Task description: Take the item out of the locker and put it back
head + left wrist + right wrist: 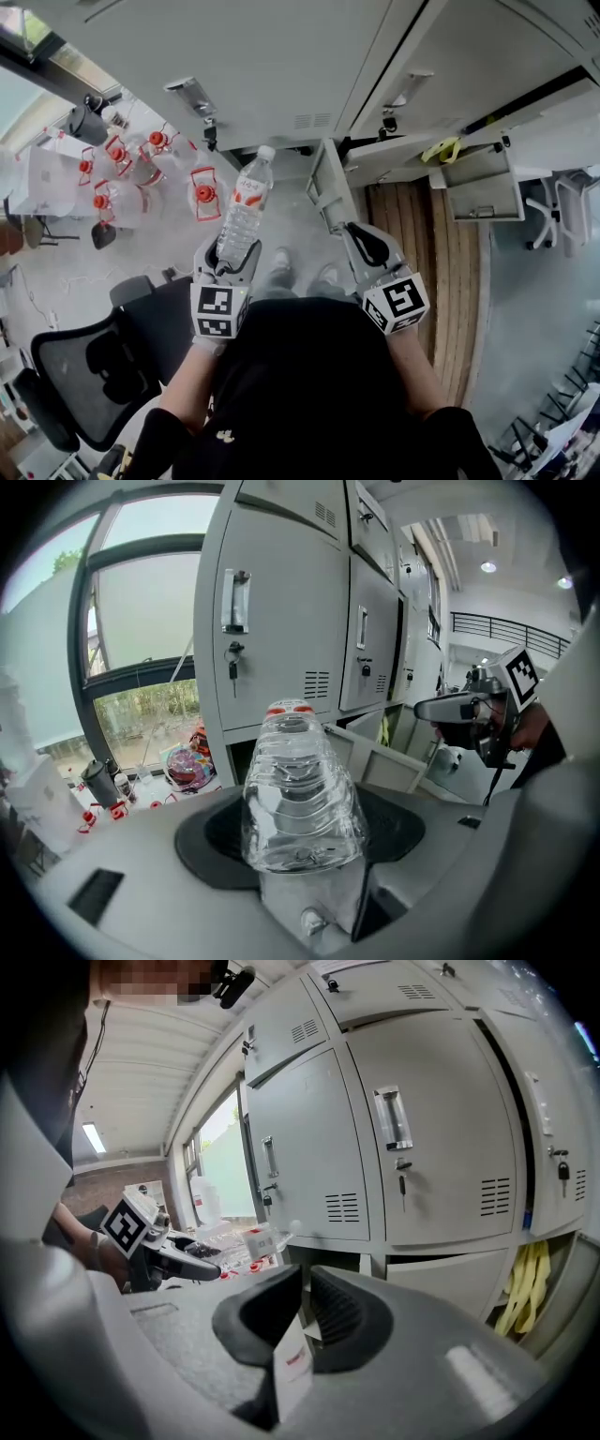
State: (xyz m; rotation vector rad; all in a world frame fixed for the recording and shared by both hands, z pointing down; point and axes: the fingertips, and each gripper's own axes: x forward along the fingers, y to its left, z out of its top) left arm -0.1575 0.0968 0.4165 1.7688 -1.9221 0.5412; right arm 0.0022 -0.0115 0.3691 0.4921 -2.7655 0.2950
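The greatest danger is a dropped bottle. The left gripper (230,262) has its jaws wide and pressed on the bottom end only of the clear water bottle (244,211). The long body and white cap stick out toward 12 o'clock, in front of the grey lockers (281,75) and outside them. I judge that the smooth ribbed plastic could pivot or slide between the pads if the wrist tips or jerks, and the bottle would then fall to the floor near the person's shoes (281,261). A smaller danger is a collision on the way back in. The dark open compartment (236,757) looks low, and the open locker door (330,183) stands at 1 o'clock from the cap, so a slanted approach could knock the cap on the frame or on the door edge. Smaller again, that door is free. The right gripper (361,242), at 5 o'clock from the door, has its jaws almost together and holds nothing; only a small white piece with red print, seemingly its own part, shows in the gap. So the door could swing across the opening. The smallest danger is that too hard a squeeze dents the thin bottle wall.
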